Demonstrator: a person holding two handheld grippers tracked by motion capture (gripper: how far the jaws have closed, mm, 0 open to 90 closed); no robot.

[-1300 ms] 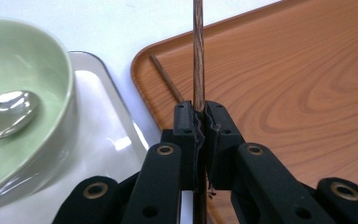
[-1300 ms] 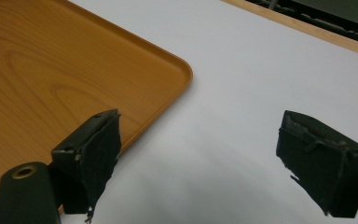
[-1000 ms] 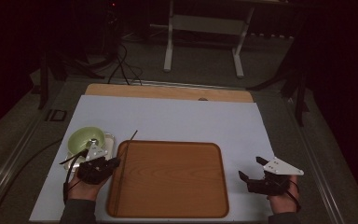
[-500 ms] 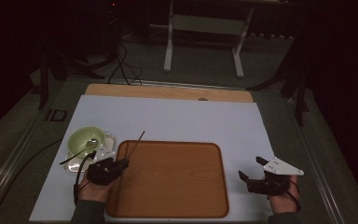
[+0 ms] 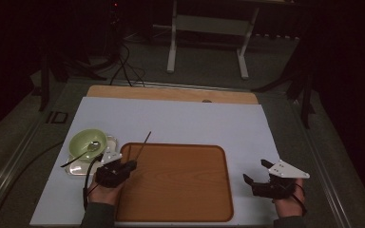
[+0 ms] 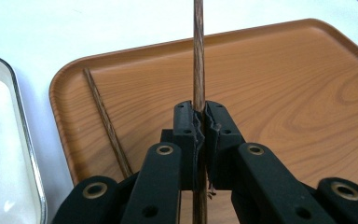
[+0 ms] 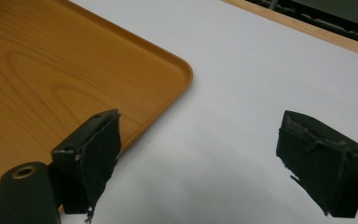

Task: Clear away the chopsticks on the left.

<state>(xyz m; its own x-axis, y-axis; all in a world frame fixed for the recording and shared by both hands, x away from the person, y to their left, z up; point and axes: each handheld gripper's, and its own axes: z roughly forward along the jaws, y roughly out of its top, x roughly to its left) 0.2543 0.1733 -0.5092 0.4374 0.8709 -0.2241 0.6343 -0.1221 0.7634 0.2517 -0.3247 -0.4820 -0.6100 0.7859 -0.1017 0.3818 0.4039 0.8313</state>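
Lowered toward the wooden tray, the left gripper stays clenched on one chopstick; its mate already lies inside. Right gripper waits, gaping, released.

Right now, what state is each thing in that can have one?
Left gripper: shut on a chopstick.
Second chopstick: lying flat in the wooden tray.
Right gripper: open, empty, over the white mat.
Green bowl: upright, spoon resting in it.
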